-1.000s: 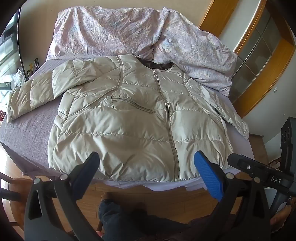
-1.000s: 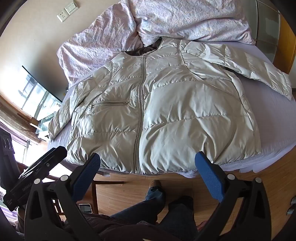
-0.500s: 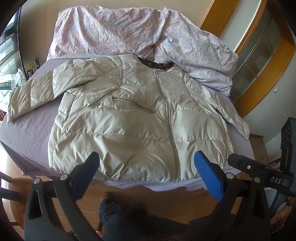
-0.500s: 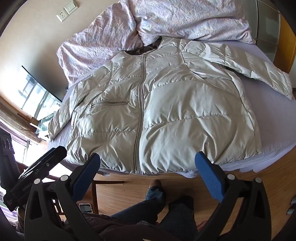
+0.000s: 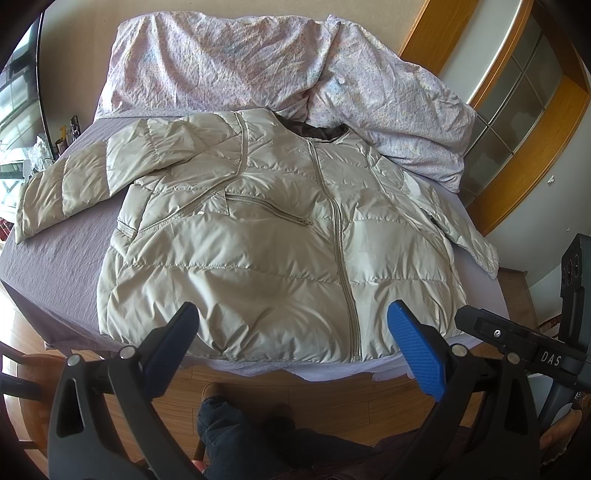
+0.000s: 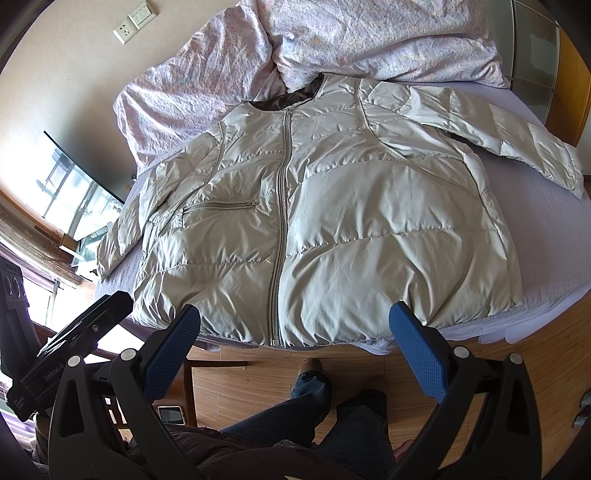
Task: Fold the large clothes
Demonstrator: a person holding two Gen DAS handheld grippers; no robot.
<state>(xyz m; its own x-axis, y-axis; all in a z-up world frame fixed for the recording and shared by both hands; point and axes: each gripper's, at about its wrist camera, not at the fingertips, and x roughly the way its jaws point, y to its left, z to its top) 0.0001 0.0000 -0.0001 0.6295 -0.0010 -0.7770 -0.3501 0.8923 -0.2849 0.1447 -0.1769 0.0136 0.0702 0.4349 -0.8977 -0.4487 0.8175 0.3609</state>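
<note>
Above the jacket point(image 5: 273, 254) hem, left tool point(image 5: 291, 343) and right tool point(image 6: 293, 341) gape wide, empty.

beige jacket point(image 5: 258, 258) — lilac sheet point(image 5: 55, 266), floral duvet point(image 5: 221, 66)

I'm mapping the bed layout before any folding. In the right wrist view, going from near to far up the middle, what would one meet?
Person's legs → wooden floor → jacket hem → zipped jacket front → dark collar lining → floral duvet.
</note>
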